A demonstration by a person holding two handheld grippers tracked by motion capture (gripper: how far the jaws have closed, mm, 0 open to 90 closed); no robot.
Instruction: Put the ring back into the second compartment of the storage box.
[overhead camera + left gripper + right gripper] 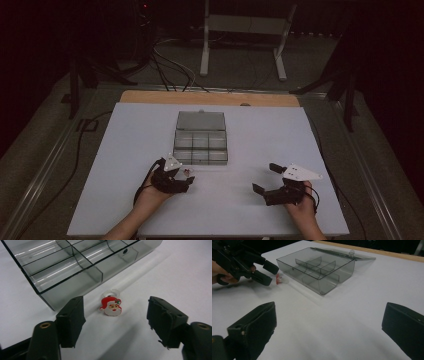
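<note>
A small Santa-face ring (111, 305) with a clear band lies on the white table, just in front of a smoky clear compartment box (75, 267). My left gripper (117, 320) is open, its jaws to either side of the ring and a little short of it, touching nothing. In the high view the left gripper (188, 179) sits by the box's near-left corner with the ring (188, 172) at its tips. My right gripper (329, 327) is open and holds nothing, resting at the table's near right (266, 178). In its view the left gripper (270, 273) is beside the ring (279, 279).
The divided box (200, 142) stands mid-table with its lid laid open toward the far side. The white table top (260, 125) has a wooden strip along its far edge. Cables and a metal stand are on the floor beyond.
</note>
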